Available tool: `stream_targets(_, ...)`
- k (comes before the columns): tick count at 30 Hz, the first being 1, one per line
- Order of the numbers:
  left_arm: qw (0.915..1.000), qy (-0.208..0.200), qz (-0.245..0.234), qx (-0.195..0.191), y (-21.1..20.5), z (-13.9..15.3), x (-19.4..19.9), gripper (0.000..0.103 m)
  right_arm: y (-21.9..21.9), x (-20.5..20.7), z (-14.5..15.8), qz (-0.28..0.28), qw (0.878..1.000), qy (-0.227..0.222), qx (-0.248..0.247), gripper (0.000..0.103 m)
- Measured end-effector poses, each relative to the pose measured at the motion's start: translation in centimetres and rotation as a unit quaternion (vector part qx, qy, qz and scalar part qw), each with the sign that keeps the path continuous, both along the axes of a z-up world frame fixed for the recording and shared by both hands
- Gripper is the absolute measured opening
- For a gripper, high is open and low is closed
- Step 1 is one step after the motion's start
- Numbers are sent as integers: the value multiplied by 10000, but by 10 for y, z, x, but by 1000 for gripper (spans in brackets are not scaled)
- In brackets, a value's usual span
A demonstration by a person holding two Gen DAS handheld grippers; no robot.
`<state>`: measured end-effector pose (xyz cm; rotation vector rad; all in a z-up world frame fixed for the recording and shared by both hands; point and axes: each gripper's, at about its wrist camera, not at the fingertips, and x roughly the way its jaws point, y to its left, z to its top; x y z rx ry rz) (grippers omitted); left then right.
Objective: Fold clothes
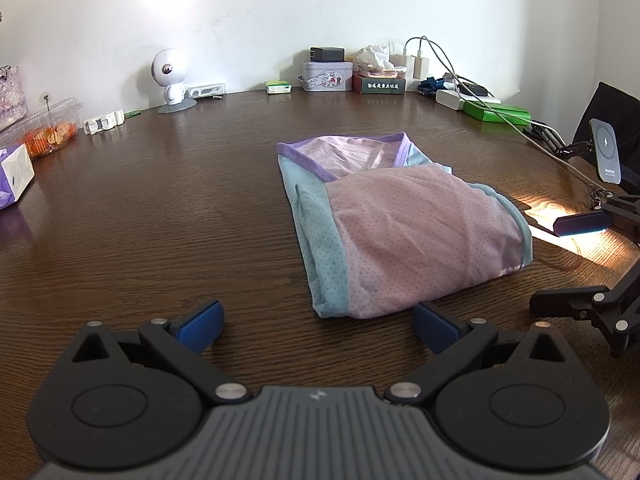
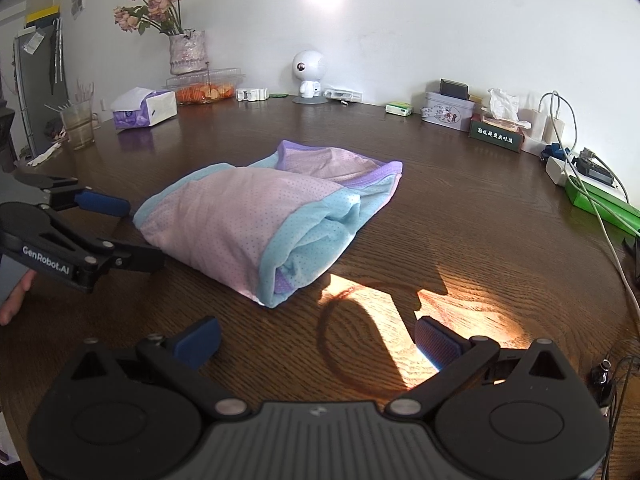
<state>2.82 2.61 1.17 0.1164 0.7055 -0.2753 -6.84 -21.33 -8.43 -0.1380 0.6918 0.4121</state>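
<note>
A folded garment (image 1: 400, 224), pink with light blue sides and purple trim, lies in a compact bundle on the brown wooden table (image 1: 160, 208). My left gripper (image 1: 318, 326) is open and empty, just in front of the bundle's near edge. My right gripper (image 2: 318, 340) is open and empty, a short way from the garment (image 2: 256, 216), over a sunlit patch of table. The left gripper also shows in the right wrist view (image 2: 132, 232), open at the bundle's left edge. The right gripper shows at the right edge of the left wrist view (image 1: 568, 264), open.
Along the wall stand a white robot figurine (image 1: 172, 76), a metal tin (image 1: 326, 76), a tissue box (image 1: 378, 78), chargers and cables (image 1: 452, 80), and a green box (image 1: 496, 112). A vase of flowers (image 2: 186, 54), a glass (image 2: 78, 126) and a food container (image 2: 204, 90) sit at far left.
</note>
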Motion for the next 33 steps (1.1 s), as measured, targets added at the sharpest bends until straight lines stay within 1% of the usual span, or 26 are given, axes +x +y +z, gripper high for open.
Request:
stream_targets(2, 9996, -82, -131, -218, 6, 12, 1, 103, 0, 0, 0, 0, 10000, -1, -1, 103)
stream_targets(3, 9989, -194, -202, -375, 11, 20, 1, 103, 1, 1, 0, 10, 10000, -2, -5, 103)
stream_targets(5, 9956, -581, -234, -695, 24, 37, 7, 103, 6, 7, 0, 72, 10000, -1, -5, 103)
stream_targets(6, 9952, -657, -175, -711, 28, 44, 18, 103, 7, 8, 0, 49, 10000, 4, -9, 103)
stream_targets(8, 9964, -624, -41, -579, 34, 56, 50, 103, 7, 10, 8, 99, 9997, 222, -103, 103)
stream_targets(9, 9969, -595, 50, -516, 36, 61, 68, 103, 2, 15, 19, 82, 9998, 163, -22, 101)
stream_targets(10, 9973, -540, 174, -472, 37, 63, 88, 103, -2, 20, 30, 65, 9999, 103, 59, 91)
stream_targets(11, 9975, -459, 271, -462, 36, 64, 109, 103, -7, 26, 41, 47, 9999, 44, 140, 84)
stream_targets(12, 9979, -354, 275, -467, 33, 63, 129, 103, -11, 31, 52, 30, 9998, -16, 221, 86)
stream_targets(13, 9984, -233, 211, -462, 28, 61, 148, 103, -16, 38, 63, 17, 9993, -113, 345, 90)
stream_targets(14, 9989, -134, 123, -443, 23, 57, 167, 103, -21, 54, 71, -9, 9981, -267, 560, 95)
stream_targets(16, 9993, 69, 12, -376, 10, 47, 195, 102, -25, 97, 75, -227, 9965, -232, 772, 96)
stream_targets(17, 9993, 201, 28, -307, 4, 41, 205, 97, -26, 119, 77, -336, 9953, -215, 878, 95)
stream_targets(18, 9993, 291, 31, -229, -1, 36, 211, 87, -27, 140, 77, -442, 9944, -148, 950, 93)
stream_targets(19, 9993, 343, 4, -175, -5, 31, 214, 80, -25, 163, 71, -538, 9943, 65, 920, 88)
stream_targets(20, 9991, 387, -5, -144, -7, 27, 215, 68, -21, 184, 65, -603, 9942, 268, 854, 69)
stream_targets(22, 9989, 456, 14, -133, -10, 21, 215, 66, -9, 213, 52, -520, 9959, 572, 470, 52)
stream_targets(23, 9988, 480, 14, -119, -11, 19, 214, 62, -2, 222, 43, -504, 9961, 683, 260, 51)
stream_targets(24, 9987, 495, -19, -107, -12, 17, 214, 49, 3, 231, 36, -508, 9956, 786, 76, 49)
stream_targets(25, 9985, 525, -71, -120, -13, 16, 213, 40, 6, 236, 30, -541, 9947, 871, -23, 41)
stream_targets(26, 9982, 569, -104, -154, -13, 15, 214, 19, 9, 238, 25, -488, 9943, 945, -74, 26)
stream_targets(27, 9979, 603, -123, -201, -13, 14, 214, 7, 9, 238, 22, -471, 9941, 972, -58, 17)
stream_targets(28, 9978, 599, -136, -256, -13, 12, 214, 6, 10, 237, 19, -462, 9941, 981, -46, 13)
stream_targets(29, 9978, 580, -133, -295, -12, 12, 213, 5, 10, 233, 19, -476, 9944, 938, -44, 11)
stream_targets(31, 9975, 569, -122, -394, -9, 16, 208, 2, 6, 227, 21, -541, 9949, 850, 95, 2)
stream_targets(33, 9975, 442, -106, -543, -3, 26, 195, 2, 0, 216, 28, -570, 9952, 698, 368, 2)
